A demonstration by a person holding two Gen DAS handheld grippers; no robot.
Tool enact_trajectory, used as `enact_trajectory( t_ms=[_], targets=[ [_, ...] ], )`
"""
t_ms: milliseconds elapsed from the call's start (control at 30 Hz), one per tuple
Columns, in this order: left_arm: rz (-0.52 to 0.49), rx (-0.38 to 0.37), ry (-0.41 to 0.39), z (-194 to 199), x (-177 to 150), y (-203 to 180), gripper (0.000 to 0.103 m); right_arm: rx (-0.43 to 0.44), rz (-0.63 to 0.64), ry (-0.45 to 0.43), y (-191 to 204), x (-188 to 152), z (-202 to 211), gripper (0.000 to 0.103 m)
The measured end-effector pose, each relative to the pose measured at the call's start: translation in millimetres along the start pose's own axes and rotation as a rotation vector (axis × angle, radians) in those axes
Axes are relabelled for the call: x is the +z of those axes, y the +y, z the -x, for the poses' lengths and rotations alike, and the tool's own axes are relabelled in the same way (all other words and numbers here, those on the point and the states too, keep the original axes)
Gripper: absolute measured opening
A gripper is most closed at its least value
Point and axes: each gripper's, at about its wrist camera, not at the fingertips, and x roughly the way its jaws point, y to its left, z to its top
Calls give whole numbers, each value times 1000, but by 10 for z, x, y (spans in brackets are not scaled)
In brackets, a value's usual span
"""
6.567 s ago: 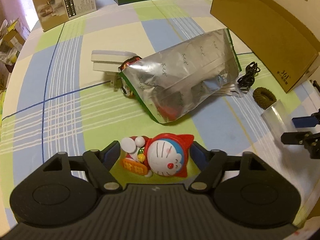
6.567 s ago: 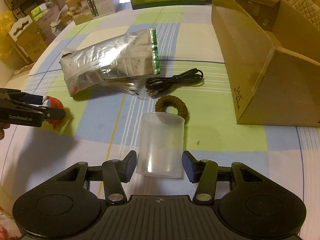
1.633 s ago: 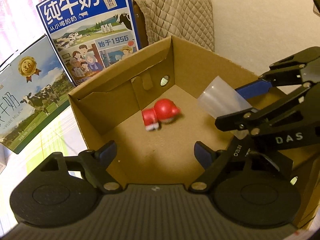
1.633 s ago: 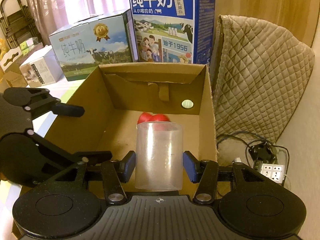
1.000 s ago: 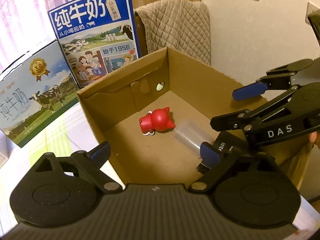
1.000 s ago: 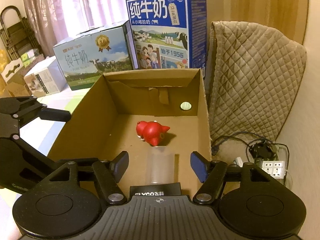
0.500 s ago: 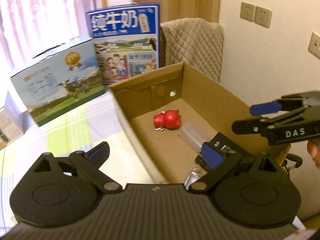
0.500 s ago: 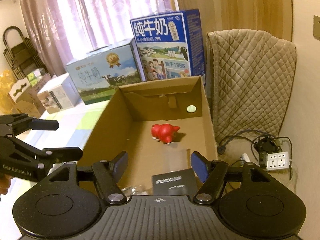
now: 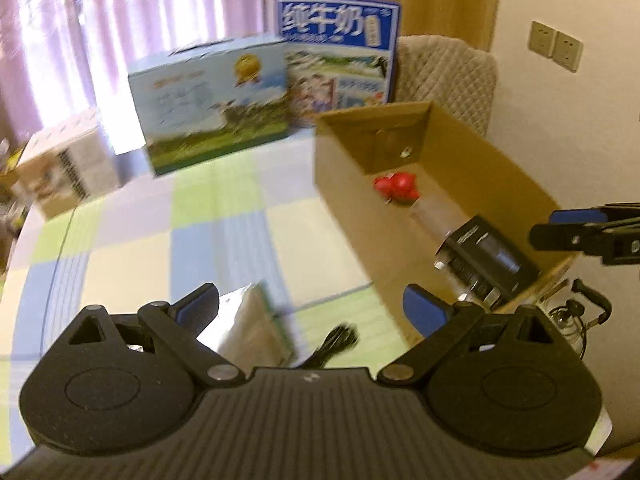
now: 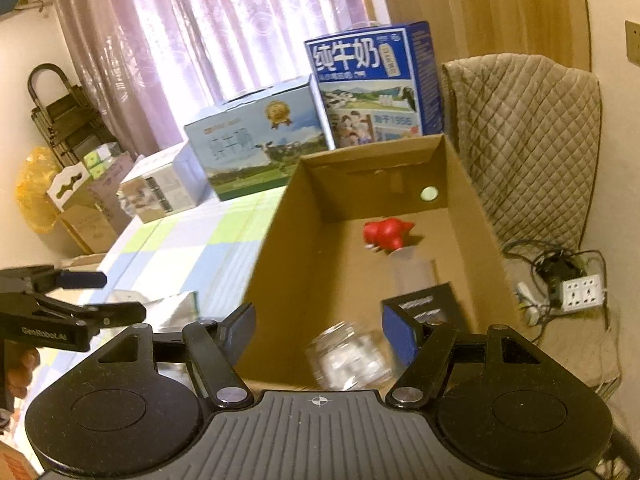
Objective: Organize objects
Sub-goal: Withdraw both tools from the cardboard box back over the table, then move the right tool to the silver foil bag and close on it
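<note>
The red toy (image 10: 386, 233) and the clear cup (image 10: 412, 270) (lying on its side) are seen inside the cardboard box (image 10: 280, 248). Both the left gripper (image 9: 310, 310) and right gripper (image 10: 318, 330) are held spread and empty near the box.

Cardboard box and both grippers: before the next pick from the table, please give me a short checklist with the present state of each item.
1. Left gripper empty, jaws apart: ok.
2. Right gripper empty, jaws apart: ok.
3. Red toy inside the cardboard box: ok.
4. Clear plastic cup inside the box, lying on its side beside the toy: ok.
5. Silver foil bag and black cable on the table, outside the box: not ok, not yet packed.
6. Free path down to the bag: cannot tell, the left wrist view is blurred.
</note>
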Motion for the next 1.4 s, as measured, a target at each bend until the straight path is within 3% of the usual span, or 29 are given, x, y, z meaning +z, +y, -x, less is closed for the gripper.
enact_trajectory(
  t_ms=[367,800,1200,1400],
  targets=[
    [100,62,36,431,-545,592,97,104,45,22,746,-229,-26,67],
    [270,218,74,787,-1063,1530,97,145,117,143,1384,-441,-792,67],
    [401,328,125,803,-1366,2174,98,113,59,142,1410,-66,-1769,67],
    [465,360,162,724,-1501,2375,98,157,-44,184,1272,-31,-2172,67]
  ],
)
